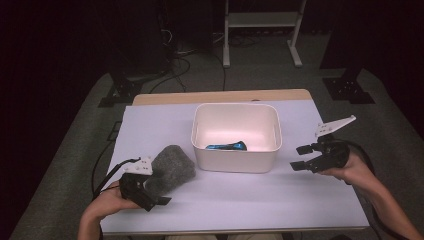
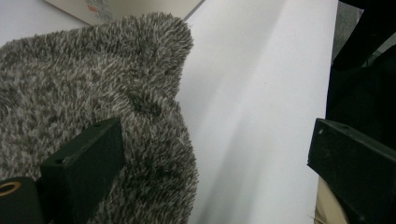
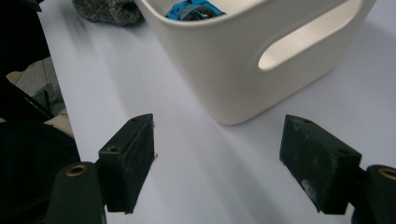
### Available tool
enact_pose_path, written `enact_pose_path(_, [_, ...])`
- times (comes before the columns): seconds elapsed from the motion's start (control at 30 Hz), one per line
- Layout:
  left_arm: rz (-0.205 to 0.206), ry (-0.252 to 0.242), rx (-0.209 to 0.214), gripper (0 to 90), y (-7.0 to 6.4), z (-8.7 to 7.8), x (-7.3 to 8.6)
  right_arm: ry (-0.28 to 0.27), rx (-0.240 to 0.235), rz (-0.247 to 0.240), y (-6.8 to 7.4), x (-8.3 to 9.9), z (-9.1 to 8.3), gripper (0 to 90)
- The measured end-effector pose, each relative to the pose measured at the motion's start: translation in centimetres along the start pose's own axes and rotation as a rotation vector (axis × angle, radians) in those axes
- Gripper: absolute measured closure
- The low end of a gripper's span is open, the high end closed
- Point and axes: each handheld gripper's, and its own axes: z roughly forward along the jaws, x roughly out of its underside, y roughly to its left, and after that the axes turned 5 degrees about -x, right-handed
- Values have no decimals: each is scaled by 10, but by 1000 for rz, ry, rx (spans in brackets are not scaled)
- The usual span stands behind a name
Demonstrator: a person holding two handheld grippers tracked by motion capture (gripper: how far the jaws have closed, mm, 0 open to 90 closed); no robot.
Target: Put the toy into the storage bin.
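Observation:
A grey fuzzy cloth (image 1: pixel 171 166) lies on the white table cover (image 1: pixel 260 200) at the front left, just left of a white bin (image 1: pixel 235 157). A blue object (image 1: pixel 226 146) rests inside the bin. My left gripper (image 1: pixel 155 189) is open at the cloth's near end. In the left gripper view its left jaw overlaps the fuzzy cloth (image 2: pixel 93 84) while the other jaw stands far off over bare cover. My right gripper (image 1: pixel 300 158) is open to the right of the bin, nothing between its jaws. Its own view faces the bin (image 3: pixel 233 70), with the blue object (image 3: pixel 191 9) inside.
The bin has a slot handle (image 3: pixel 303 39) on the side facing my right gripper. The table's wooden back edge (image 1: pixel 220 96) shows behind the cover. Cables (image 1: pixel 102 175) trail off the left side, and stand legs (image 1: pixel 226 50) rise on the floor beyond.

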Motion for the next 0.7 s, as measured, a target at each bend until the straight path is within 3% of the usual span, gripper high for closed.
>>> enact_pose_path(0.7, [3,4,-13,30,-1,2,-1,-22,-17,46,-2,38,20,240])
